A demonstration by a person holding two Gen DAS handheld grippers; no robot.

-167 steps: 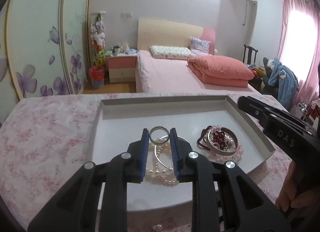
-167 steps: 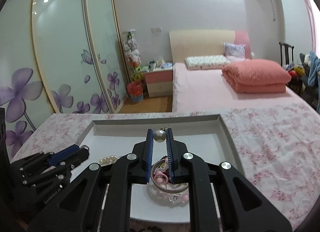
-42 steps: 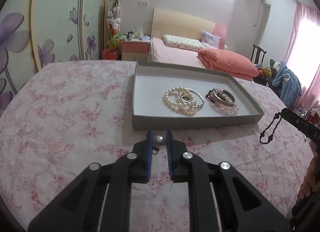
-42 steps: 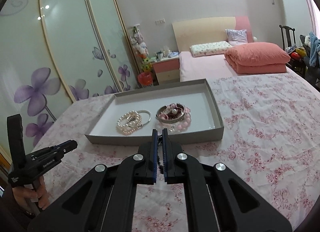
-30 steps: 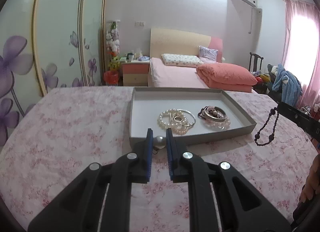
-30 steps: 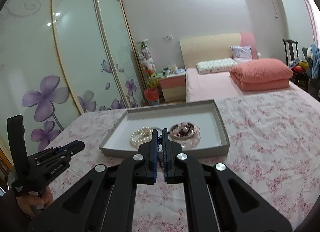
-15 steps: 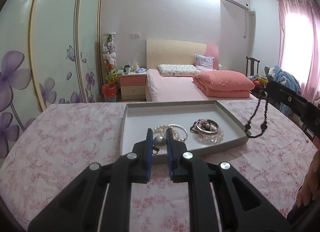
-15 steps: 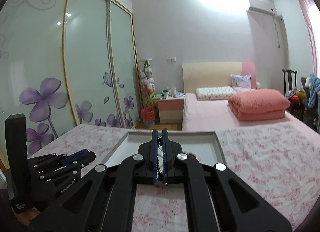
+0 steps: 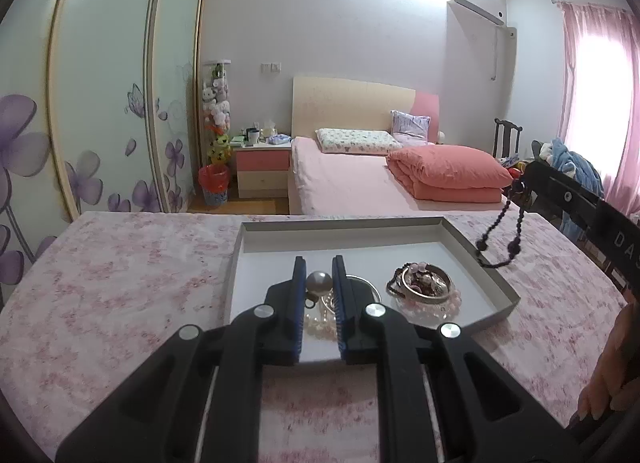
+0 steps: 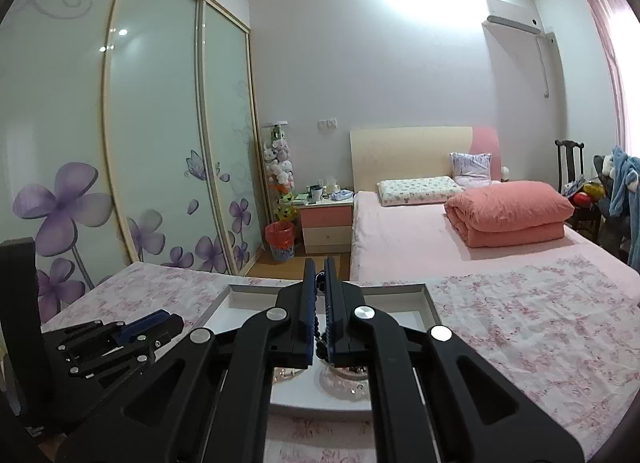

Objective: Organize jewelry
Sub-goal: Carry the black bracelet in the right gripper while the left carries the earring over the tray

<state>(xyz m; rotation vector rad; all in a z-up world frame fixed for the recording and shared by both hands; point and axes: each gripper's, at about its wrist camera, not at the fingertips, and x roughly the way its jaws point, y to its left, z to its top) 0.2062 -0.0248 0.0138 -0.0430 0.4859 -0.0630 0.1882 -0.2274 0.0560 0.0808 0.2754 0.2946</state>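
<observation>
My left gripper (image 9: 319, 269) is shut on a large pearl earring (image 9: 318, 282) and holds it above the near part of the grey tray (image 9: 498, 283). In the tray lie a white pearl bracelet (image 9: 316, 323) with a silver bangle (image 9: 366, 283), and a pile of pink and dark bracelets (image 9: 425, 288). My right gripper (image 10: 319, 271) is shut on a dark bead string (image 9: 502, 239) that hangs over the tray's right rim. In the right wrist view the beads (image 10: 319, 337) show between the pads, above the tray (image 10: 428, 295).
The tray sits on a table with a pink floral cloth (image 9: 120, 263). Behind it are a pink bed (image 9: 360, 183), a nightstand (image 9: 262, 167), a red bin (image 9: 214, 183) and floral wardrobe doors (image 9: 100, 103). A chair with clothes (image 9: 568, 167) stands at right.
Both grippers have come forward and lower toward the tray. The pearl earring now hangs over the tray's near part, and the bead string has moved left onto the tray's right rim.
</observation>
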